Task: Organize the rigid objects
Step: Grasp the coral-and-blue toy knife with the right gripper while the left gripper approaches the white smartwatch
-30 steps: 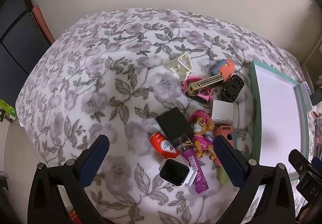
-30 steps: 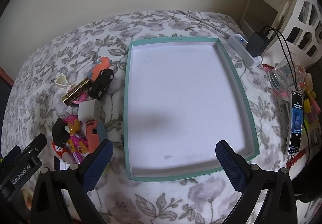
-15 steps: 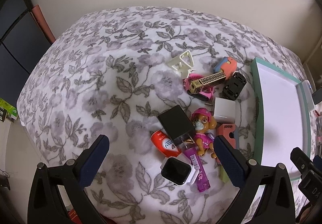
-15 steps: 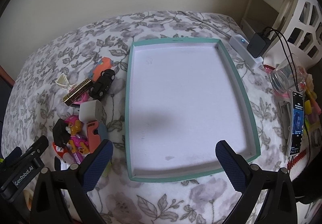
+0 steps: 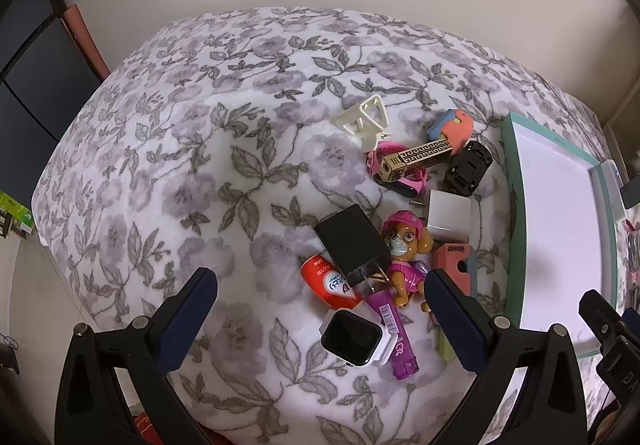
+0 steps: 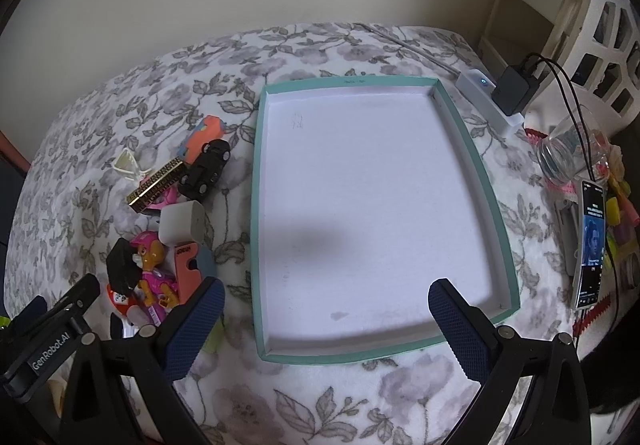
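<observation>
A pile of small rigid objects lies on the floral blanket: a black charger (image 5: pixel 350 241), a pink dog figurine (image 5: pixel 404 257), a red tube (image 5: pixel 330 281), a smartwatch (image 5: pixel 354 337), a purple stick (image 5: pixel 394 333), a white adapter (image 5: pixel 448 215), a gold bar (image 5: pixel 418 163), a black toy car (image 5: pixel 468 169) and a cream clip (image 5: pixel 366 119). My left gripper (image 5: pixel 320 315) is open above the pile's near edge. A teal-rimmed white tray (image 6: pixel 260 205) lies to the right with nothing in it. My right gripper (image 6: pixel 324 319) is open over the tray's near edge.
A power strip with a black adapter (image 6: pixel 514 91), a glass jar (image 6: pixel 568 153), a phone (image 6: pixel 592 241) and coloured bits lie right of the tray. A white lattice shelf (image 6: pixel 592 41) stands at the far right. A dark cabinet (image 5: pixel 28 57) stands left of the bed.
Both grippers drifted slightly; the pile and the tray shifted a little in view. Nothing was picked up or let go.
</observation>
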The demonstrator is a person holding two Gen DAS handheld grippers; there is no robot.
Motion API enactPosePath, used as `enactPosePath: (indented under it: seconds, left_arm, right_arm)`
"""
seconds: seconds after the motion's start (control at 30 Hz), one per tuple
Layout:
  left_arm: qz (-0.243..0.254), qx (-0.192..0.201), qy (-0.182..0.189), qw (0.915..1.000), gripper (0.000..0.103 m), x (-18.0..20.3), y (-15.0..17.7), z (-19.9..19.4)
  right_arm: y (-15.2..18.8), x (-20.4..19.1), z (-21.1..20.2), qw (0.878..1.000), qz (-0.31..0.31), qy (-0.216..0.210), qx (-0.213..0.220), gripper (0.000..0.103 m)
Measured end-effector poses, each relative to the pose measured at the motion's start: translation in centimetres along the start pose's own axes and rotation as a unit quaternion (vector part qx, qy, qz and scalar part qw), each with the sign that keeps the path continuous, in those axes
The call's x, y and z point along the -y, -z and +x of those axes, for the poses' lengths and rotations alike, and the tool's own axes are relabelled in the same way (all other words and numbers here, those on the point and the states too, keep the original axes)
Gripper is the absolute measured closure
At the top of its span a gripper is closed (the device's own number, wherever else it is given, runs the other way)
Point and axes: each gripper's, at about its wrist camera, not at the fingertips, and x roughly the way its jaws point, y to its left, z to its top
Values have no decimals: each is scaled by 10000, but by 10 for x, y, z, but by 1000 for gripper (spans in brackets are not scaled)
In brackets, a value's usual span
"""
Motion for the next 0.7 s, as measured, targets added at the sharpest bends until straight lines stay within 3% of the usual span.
enactPosePath:
  seconds: [0.33, 0.7]
  left_arm:
    - [-423, -199, 98, 9989, 0, -22, -5, 12]
    - [-676, -785, 355, 9940, 1, -29, 2, 36]
  right_arm:
    - [-1, -28, 8, 9982, -342, -482, 24, 1]
    - [5, -69, 34, 9903, -756, -1136, -252, 41]
